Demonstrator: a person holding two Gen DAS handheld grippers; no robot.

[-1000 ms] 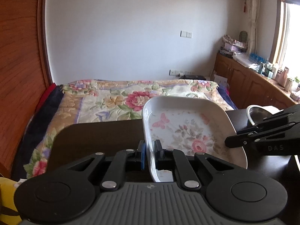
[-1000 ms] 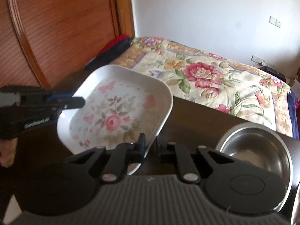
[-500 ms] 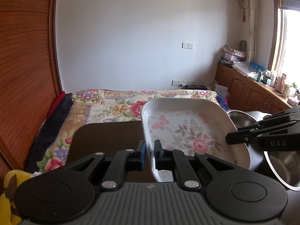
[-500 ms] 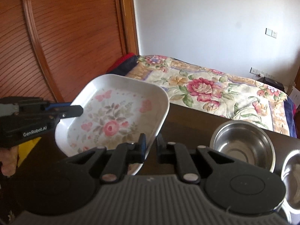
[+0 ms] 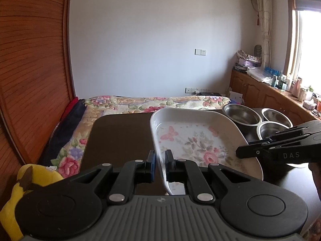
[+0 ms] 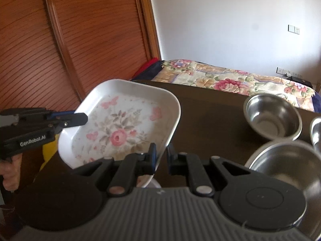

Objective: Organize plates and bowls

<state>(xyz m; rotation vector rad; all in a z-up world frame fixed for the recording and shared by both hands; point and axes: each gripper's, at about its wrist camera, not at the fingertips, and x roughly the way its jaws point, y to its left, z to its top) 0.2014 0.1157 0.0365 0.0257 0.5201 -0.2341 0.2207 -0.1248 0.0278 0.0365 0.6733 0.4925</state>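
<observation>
A white square plate with pink roses and butterflies is held up above the dark table. My left gripper is shut on the plate's near left rim. My right gripper is shut on the opposite rim, and it shows in the left wrist view as black fingers at the plate's right side. Three steel bowls stand close together on the table to the plate's right.
A bed with a flowered cover lies beyond the table. A ribbed wooden wardrobe fills the left. A yellow soft toy sits at the table's near left corner. Low cabinets with clutter run under the window.
Both grippers have drawn back from the bed with the plate held between them. More of the table has come into view, and the steel bowls now show together at the right.
</observation>
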